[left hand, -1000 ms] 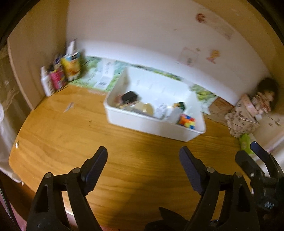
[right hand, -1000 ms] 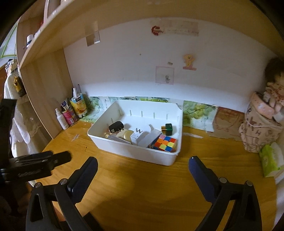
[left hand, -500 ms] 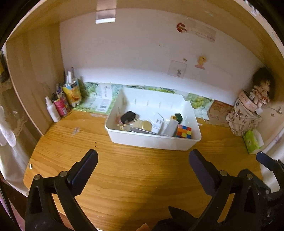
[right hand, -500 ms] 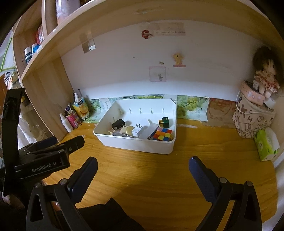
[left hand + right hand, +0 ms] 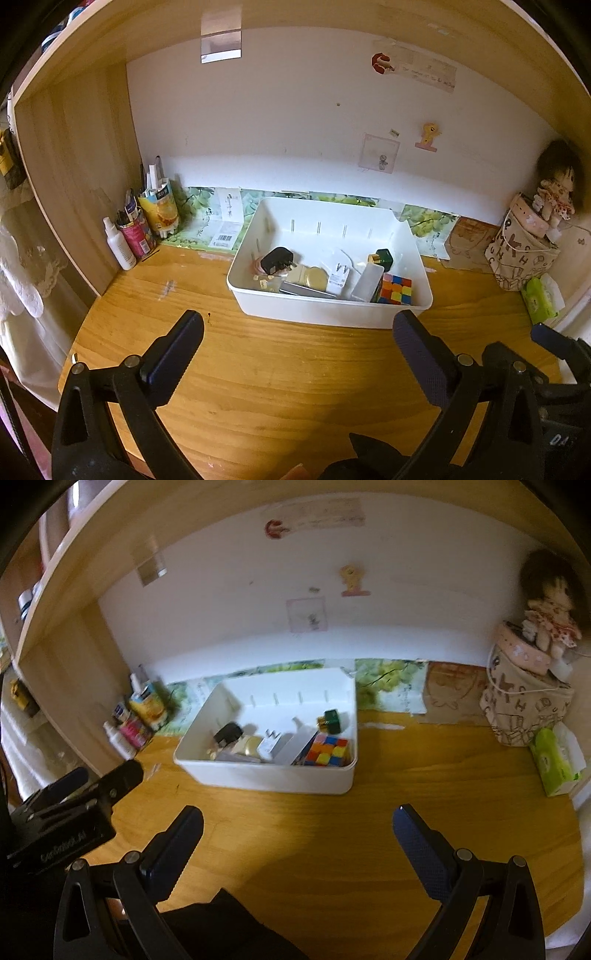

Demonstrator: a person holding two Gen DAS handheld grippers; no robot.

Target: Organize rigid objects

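**Both claws spread above the desk, bin of small things ahead**

The left gripper hangs over the bare wooden desk with its jaws spread wide and nothing between them. Straight ahead of its fingertips, a little to the right, sits the white bin. Inside the bin, at its front right corner, a colourful puzzle cube leans against the wall; a white box stands just left of it, a small green block lies behind that, a round gold tin rests near the middle, and a black plug adapter lies at the left end.

The right gripper is likewise spread and empty, and the bin lies ahead of it, slightly to the left. Far to its right a green tissue pack stands on the desk beside a printed fabric bag. Ahead and well left of the left gripper, bottles and cans cluster in the corner.
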